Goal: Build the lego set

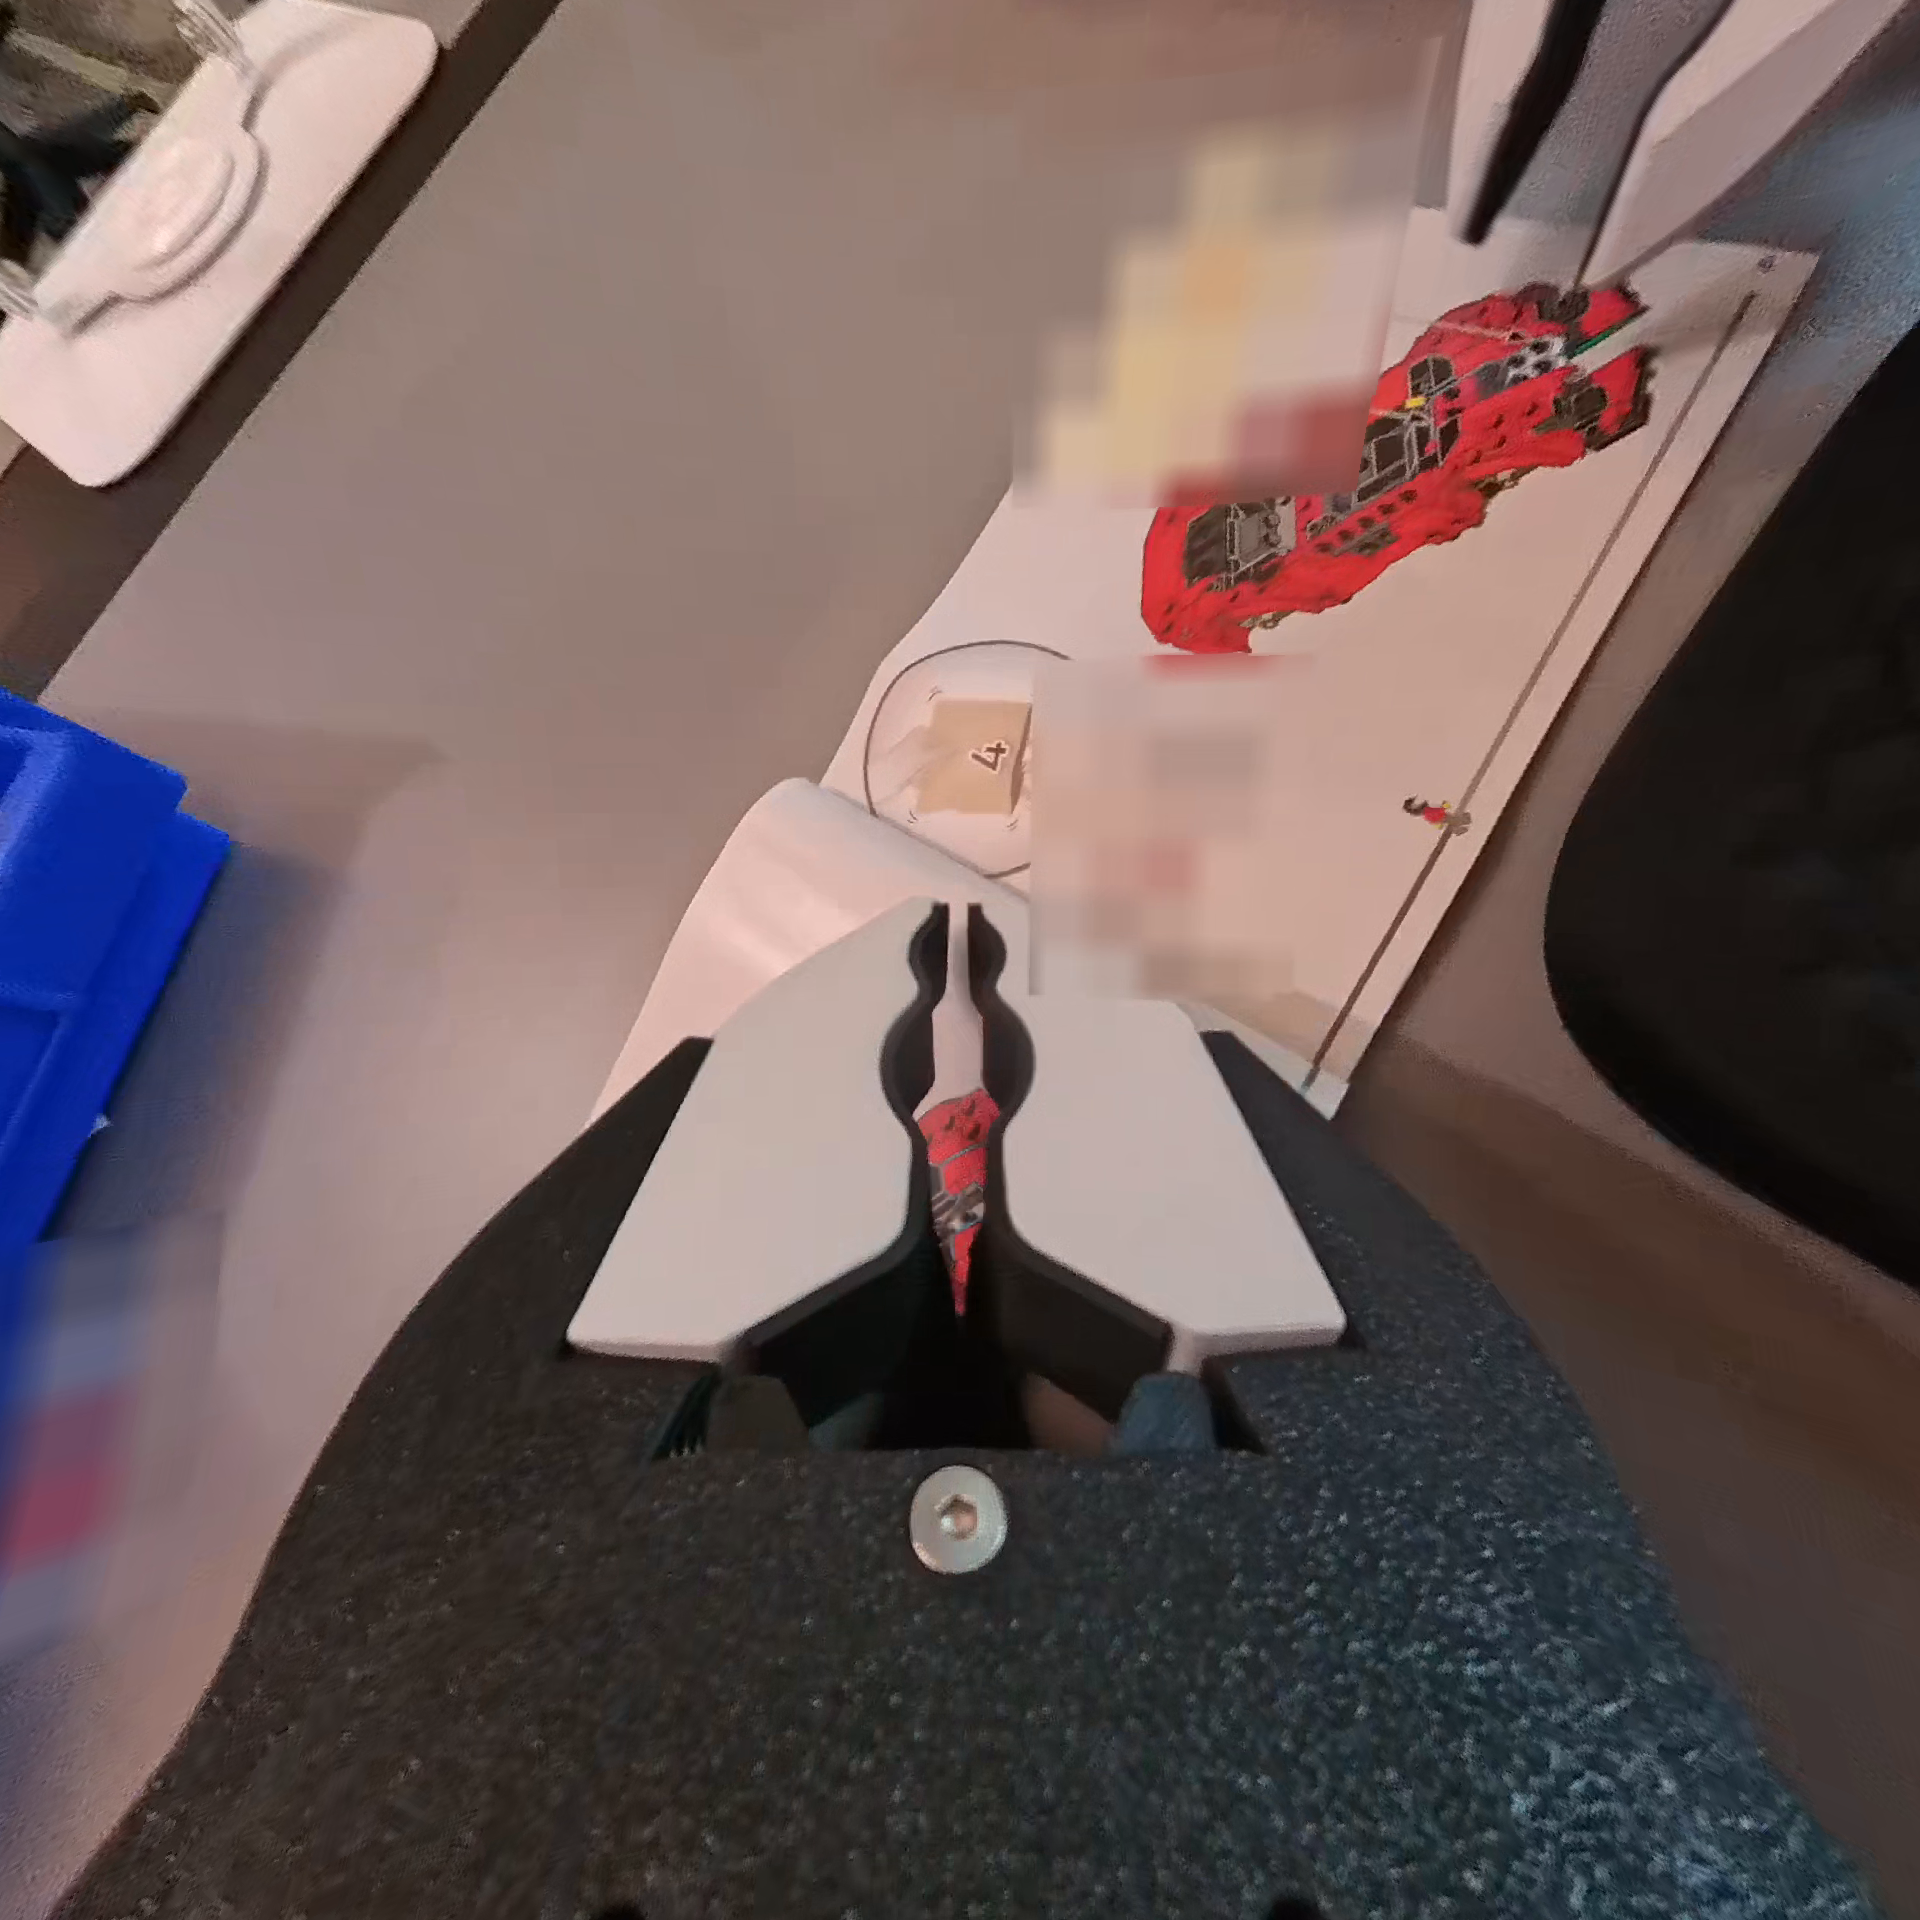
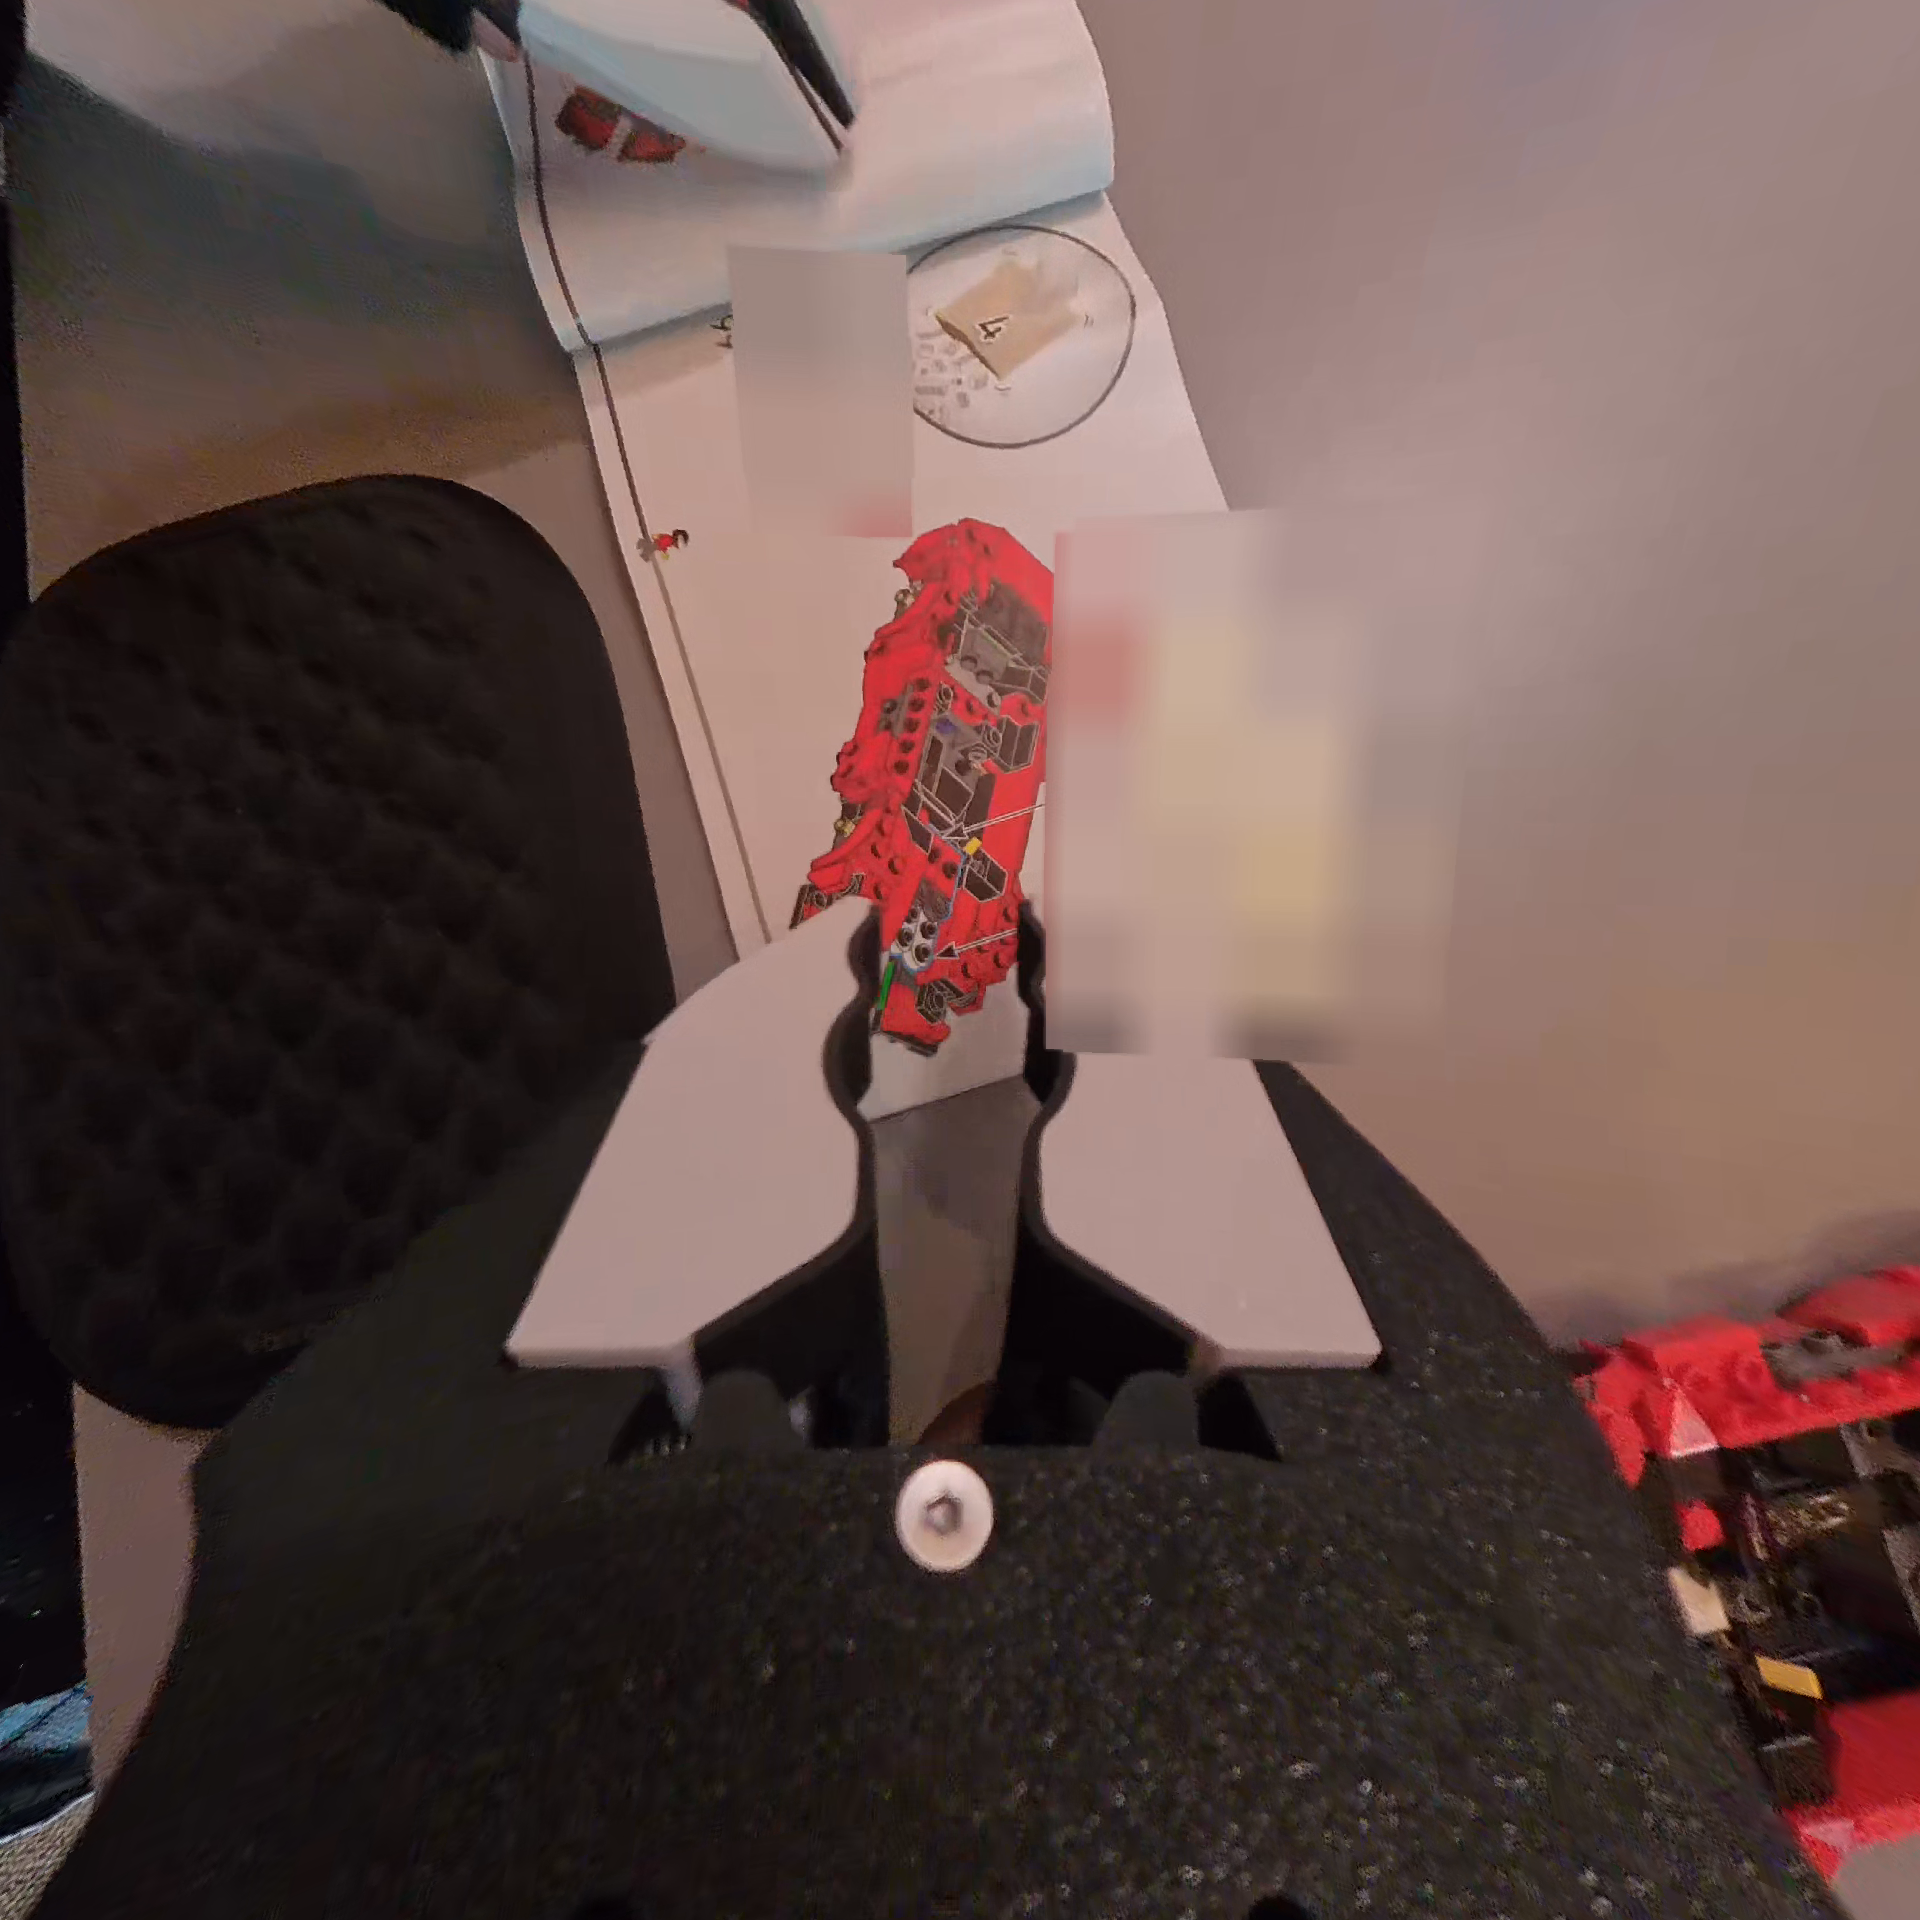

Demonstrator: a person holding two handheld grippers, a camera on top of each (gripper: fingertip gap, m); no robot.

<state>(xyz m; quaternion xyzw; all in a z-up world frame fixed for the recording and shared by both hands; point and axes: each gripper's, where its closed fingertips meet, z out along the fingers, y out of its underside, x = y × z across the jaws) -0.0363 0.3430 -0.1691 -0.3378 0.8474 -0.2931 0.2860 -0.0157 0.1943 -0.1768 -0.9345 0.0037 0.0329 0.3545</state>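
Note:
An open instruction booklet [image 1: 1351, 790] lies on the brown table, showing a printed picture of a red car [image 1: 1392, 468]. My left gripper [image 1: 958, 920] is shut on the edge of a curled, lifted page [image 1: 774, 883]; the page runs between its jaws. My right gripper [image 2: 940, 940] is open and empty, just above the booklet [image 2: 769, 665] over the printed car [image 2: 935, 748]. A partly built red and black lego car [image 2: 1766, 1475] sits at the lower right of the right wrist view. The left gripper's fingers [image 2: 675, 94] show at the top there, at the curled page [image 2: 966, 145].
A blue bin [image 1: 83, 935] stands at the left and a white lid [image 1: 187, 239] at the far left. A black padded chair seat [image 2: 291, 935] lies beside the table edge; it also shows in the left wrist view [image 1: 1766, 914]. The right gripper's fingers [image 1: 1704, 156] show top right. One gripper's finger ends stand about 15 cm off the other's.

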